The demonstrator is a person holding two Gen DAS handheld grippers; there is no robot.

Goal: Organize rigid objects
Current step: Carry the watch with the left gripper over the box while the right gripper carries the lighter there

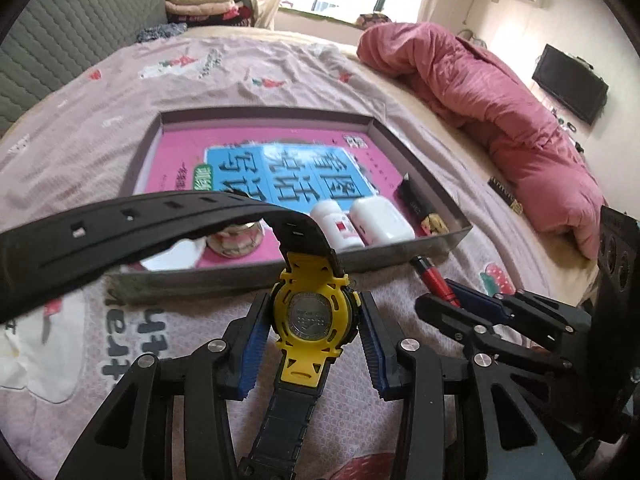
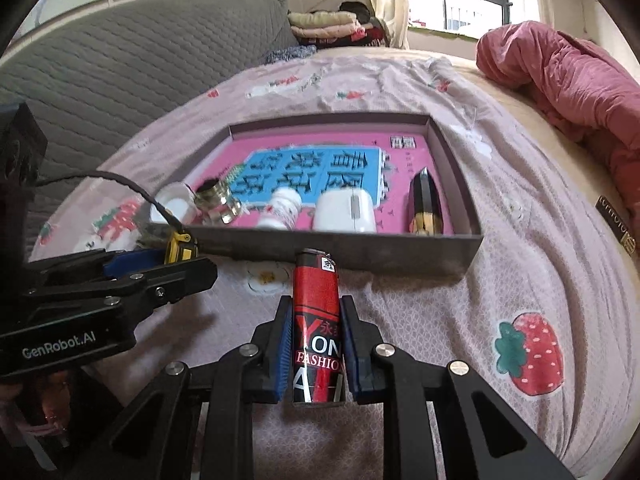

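My left gripper (image 1: 314,312) is shut on a yellow and black wristwatch (image 1: 314,316), case back facing the camera, its black strap (image 1: 120,232) curling up and left. It hovers just before the near wall of a shallow grey box (image 1: 248,276). My right gripper (image 2: 314,340) is shut on a red and black lighter (image 2: 316,320), also just before the box (image 2: 360,252). The box holds a pink and blue book (image 2: 320,176), a white pill bottle (image 2: 280,208), a white mouse (image 2: 346,210), a brass fitting (image 2: 216,198) and a dark pointed object (image 2: 424,200).
The box lies on a bed with a pink strawberry-print sheet (image 2: 520,280). A rolled pink quilt (image 1: 500,120) lies to the right. A grey padded headboard (image 2: 120,72) stands at the left. A small dark comb-like item (image 1: 506,196) lies right of the box.
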